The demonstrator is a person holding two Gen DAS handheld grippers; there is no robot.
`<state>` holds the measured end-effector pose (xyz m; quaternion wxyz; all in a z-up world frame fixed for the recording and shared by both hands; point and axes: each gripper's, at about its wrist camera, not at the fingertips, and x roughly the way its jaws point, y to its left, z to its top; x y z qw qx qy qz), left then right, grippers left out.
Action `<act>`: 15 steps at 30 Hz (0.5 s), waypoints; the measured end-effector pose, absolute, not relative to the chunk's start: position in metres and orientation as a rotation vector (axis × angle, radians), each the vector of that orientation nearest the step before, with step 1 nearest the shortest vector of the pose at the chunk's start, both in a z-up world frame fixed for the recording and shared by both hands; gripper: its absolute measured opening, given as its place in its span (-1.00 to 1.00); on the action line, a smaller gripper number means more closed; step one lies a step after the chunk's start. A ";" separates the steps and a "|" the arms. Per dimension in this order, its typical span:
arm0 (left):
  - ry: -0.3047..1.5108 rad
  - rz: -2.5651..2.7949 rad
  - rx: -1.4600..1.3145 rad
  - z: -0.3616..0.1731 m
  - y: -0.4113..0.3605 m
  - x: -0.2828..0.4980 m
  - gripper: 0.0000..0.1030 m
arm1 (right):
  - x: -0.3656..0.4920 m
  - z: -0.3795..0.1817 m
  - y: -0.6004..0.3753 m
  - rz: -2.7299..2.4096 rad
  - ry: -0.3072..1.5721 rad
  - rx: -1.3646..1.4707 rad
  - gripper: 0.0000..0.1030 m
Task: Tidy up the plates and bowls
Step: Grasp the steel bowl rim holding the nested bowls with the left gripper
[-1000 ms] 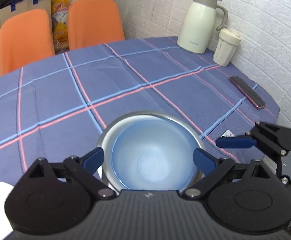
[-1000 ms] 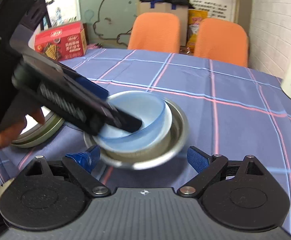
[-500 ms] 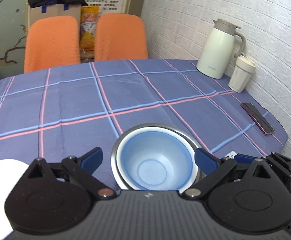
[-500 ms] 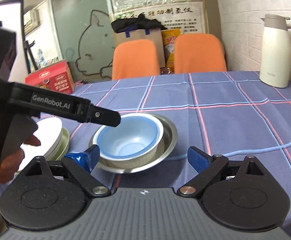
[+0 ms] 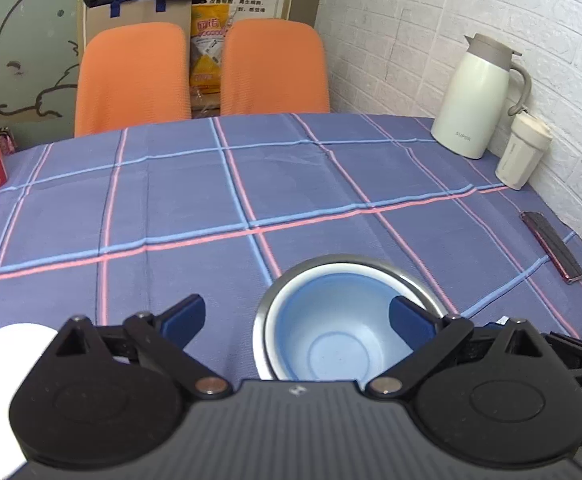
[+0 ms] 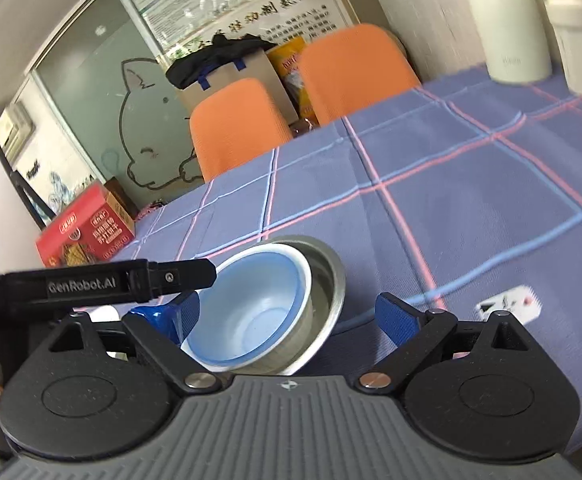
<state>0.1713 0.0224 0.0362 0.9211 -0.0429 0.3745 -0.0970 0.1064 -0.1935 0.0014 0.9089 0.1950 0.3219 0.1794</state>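
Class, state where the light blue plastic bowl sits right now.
The light blue plastic bowl sits nested inside the stainless steel bowl on the checked tablecloth, right of the left gripper.

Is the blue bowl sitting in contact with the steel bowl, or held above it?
Touching. The left wrist view shows the blue bowl nested inside the steel bowl, rim against its inner wall, and the left gripper with open jaws holding nothing.
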 end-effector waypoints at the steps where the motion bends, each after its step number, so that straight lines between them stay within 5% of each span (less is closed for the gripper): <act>1: 0.779 -0.200 -0.094 0.034 0.024 0.172 0.92 | 0.106 0.001 -0.193 0.371 0.665 0.391 0.60; 15: 0.915 -0.137 -0.057 0.004 0.029 0.202 0.92 | 0.136 -0.015 -0.174 0.279 0.764 0.277 0.60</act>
